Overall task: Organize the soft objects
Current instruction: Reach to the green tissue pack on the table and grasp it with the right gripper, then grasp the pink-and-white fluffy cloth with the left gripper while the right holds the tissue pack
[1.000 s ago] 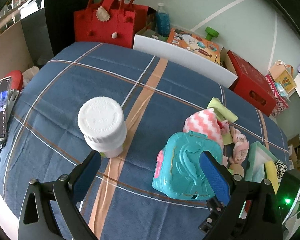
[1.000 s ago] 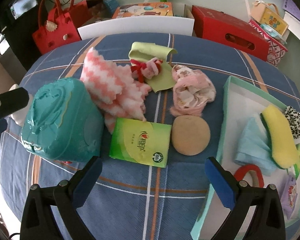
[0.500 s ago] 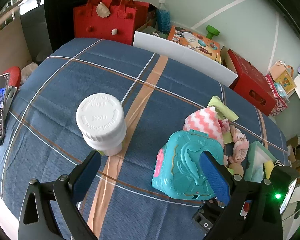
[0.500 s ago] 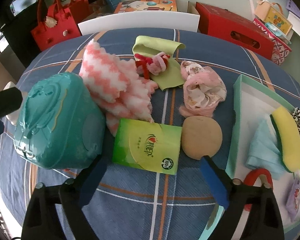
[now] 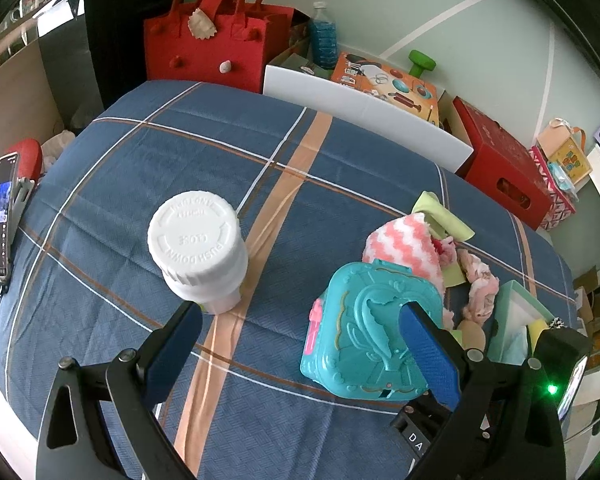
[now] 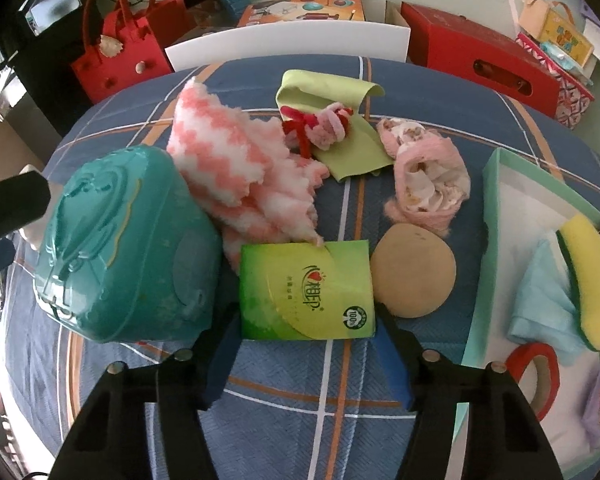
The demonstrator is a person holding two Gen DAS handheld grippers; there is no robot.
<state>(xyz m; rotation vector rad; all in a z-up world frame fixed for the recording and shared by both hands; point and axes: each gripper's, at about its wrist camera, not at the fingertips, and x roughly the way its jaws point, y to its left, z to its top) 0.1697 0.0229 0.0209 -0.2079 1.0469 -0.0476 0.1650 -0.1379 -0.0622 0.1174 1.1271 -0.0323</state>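
Observation:
In the right wrist view my right gripper (image 6: 306, 334) is lowered over a green tissue pack (image 6: 306, 290), its blue jaws closed in against the pack's left and right edges. Beside the pack lie a tan round puff (image 6: 414, 276), a pink-white zigzag cloth (image 6: 236, 160), a pink crumpled cloth (image 6: 428, 176), a yellow-green cloth (image 6: 336, 120) and a pink-red chenille knot (image 6: 324, 124). The teal tray (image 6: 500, 184) at the right holds a yellow sponge (image 6: 590, 276) and a light blue cloth (image 6: 540, 300). My left gripper (image 5: 300, 348) is open and empty above the tablecloth.
A teal plastic toy case (image 6: 116, 240) stands left of the tissue pack and shows in the left wrist view (image 5: 368, 320). A white-capped bottle (image 5: 200, 248) stands near my left gripper. A phone (image 5: 0, 228) lies at the left table edge. Red bag (image 5: 216, 44) and boxes stand behind.
My right gripper has moved forward and down onto the green tissue pack and its jaws have narrowed around it. My left gripper has hardly moved.

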